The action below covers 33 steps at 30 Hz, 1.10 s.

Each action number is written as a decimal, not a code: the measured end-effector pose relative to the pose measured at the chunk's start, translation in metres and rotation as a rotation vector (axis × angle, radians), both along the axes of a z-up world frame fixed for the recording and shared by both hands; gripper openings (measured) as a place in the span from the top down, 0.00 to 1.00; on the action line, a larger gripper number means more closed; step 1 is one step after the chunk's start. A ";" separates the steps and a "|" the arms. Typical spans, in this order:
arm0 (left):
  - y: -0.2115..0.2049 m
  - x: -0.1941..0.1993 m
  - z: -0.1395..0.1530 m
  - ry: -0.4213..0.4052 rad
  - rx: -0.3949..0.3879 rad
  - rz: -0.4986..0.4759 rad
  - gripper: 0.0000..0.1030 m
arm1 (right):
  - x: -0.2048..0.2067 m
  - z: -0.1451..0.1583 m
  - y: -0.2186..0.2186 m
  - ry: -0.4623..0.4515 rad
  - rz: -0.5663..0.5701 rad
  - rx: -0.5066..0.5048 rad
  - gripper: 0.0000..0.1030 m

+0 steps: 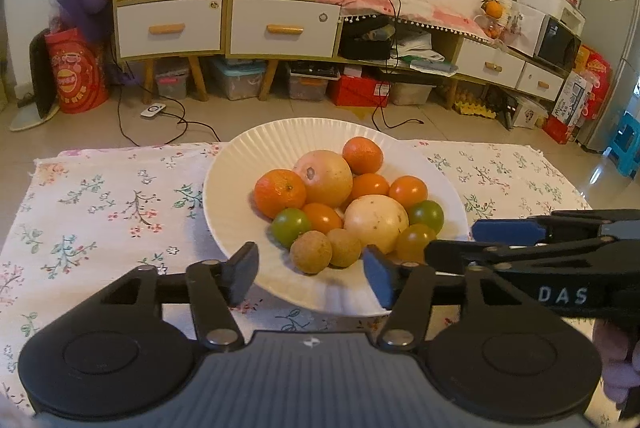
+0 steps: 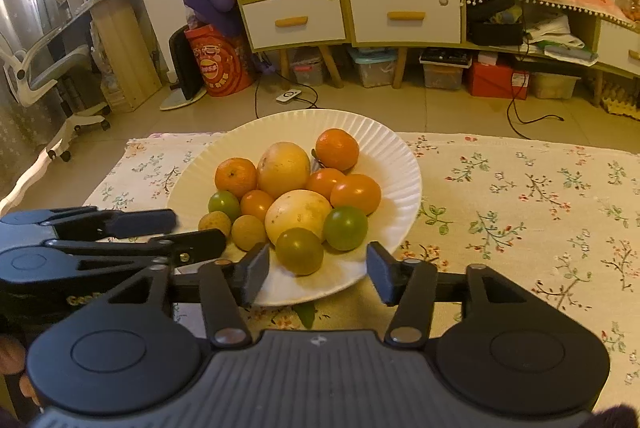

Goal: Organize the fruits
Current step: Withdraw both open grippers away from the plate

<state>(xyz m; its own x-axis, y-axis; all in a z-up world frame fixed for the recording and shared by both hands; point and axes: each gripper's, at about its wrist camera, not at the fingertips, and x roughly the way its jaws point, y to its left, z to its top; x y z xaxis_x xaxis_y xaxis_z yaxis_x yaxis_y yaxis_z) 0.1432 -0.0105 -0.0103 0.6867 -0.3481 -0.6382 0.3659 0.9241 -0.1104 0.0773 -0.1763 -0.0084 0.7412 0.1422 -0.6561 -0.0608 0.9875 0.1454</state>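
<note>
A white ribbed plate (image 1: 224, 163) (image 2: 394, 147) sits on the floral tablecloth and holds a pile of fruit. In it are mandarins (image 1: 280, 193), two large pale yellow fruits (image 1: 326, 177) (image 2: 298, 211), small orange and green tomatoes (image 2: 345, 228) and two brown longans (image 1: 311, 252). My left gripper (image 1: 312, 276) hangs open over the plate's near rim, just short of the longans, touching nothing. My right gripper (image 2: 318, 274) is open too, at the near rim just short of a yellow-green tomato (image 2: 299, 251). Each gripper shows in the other's view, the right gripper (image 1: 450, 240) and the left gripper (image 2: 199, 230), side by side.
The floral tablecloth (image 1: 100, 195) (image 2: 520, 195) spreads bare to both sides of the plate. Beyond the table's far edge lie a tiled floor with cables (image 1: 176, 123), storage cabinets (image 1: 280, 23) and an office chair (image 2: 48, 67). A person's hand (image 1: 616, 360) grips the right tool.
</note>
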 end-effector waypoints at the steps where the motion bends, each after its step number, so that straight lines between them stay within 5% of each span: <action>1: 0.001 -0.001 0.001 0.002 0.001 0.002 0.57 | -0.001 0.001 -0.001 0.001 -0.002 0.001 0.48; 6: 0.012 -0.012 0.003 0.010 -0.003 0.038 0.39 | -0.009 0.008 -0.012 -0.001 -0.025 0.004 0.37; 18: 0.030 -0.042 0.016 0.034 0.021 0.098 0.18 | -0.037 0.021 -0.030 -0.007 -0.063 -0.018 0.21; 33: 0.021 -0.094 0.026 0.151 0.132 0.130 0.17 | -0.070 0.024 -0.015 0.098 -0.090 -0.119 0.10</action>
<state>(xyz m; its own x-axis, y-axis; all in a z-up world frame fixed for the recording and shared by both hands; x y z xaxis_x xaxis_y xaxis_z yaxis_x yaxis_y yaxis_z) 0.0496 0.0105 0.0157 0.6138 -0.1693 -0.7711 0.2311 0.9725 -0.0296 0.0074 -0.1913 0.0155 0.6793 -0.0048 -0.7339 0.0378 0.9989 0.0285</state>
